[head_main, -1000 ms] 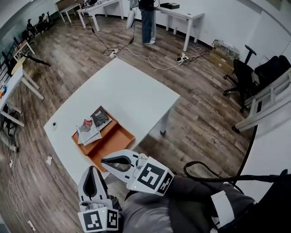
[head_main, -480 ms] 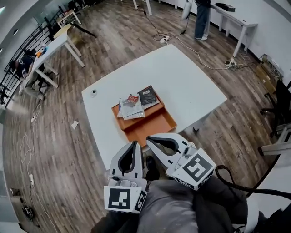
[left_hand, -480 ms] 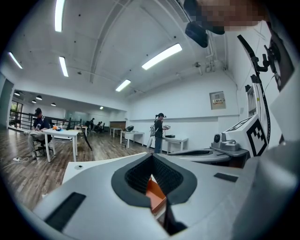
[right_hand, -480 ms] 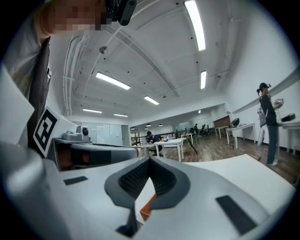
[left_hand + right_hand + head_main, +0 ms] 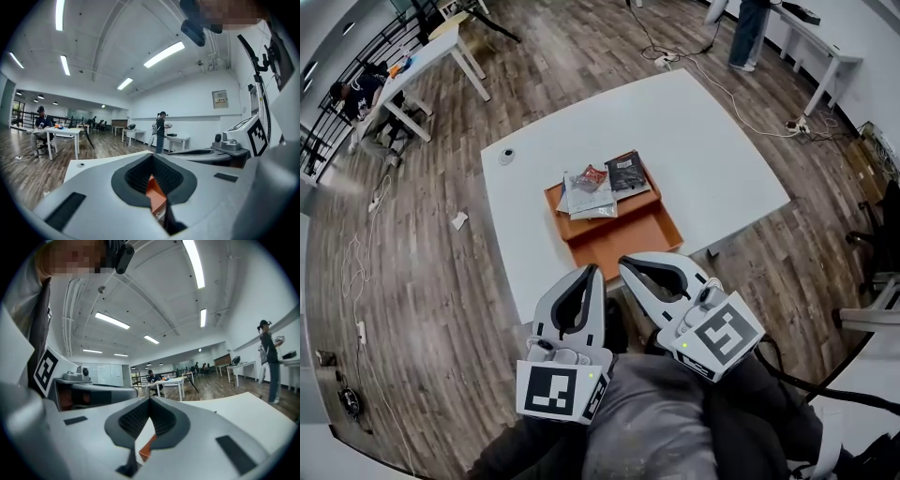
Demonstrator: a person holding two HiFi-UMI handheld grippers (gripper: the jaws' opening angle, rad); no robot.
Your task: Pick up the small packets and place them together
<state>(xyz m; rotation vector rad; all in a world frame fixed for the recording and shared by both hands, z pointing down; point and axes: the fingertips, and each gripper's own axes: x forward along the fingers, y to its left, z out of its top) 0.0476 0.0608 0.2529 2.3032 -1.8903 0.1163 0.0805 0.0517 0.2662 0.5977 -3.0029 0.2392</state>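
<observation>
left tongs point(image 5: 593, 271) and right tongs point(image 5: 624, 262) pressed together, near the orange tray point(image 5: 623, 246).

Head cam: high up, faces steeply down on white bench point(image 5: 712, 131) & orange tray point(image 5: 619, 248), w/ left tool point(image 5: 592, 272) & right tool point(image 5: 625, 262) close at frame bottom. Tool cams: low, near-level, each looking along own jaws across bench. All 3 share bench + tray; each tool cam catches other tool alongside.
</observation>
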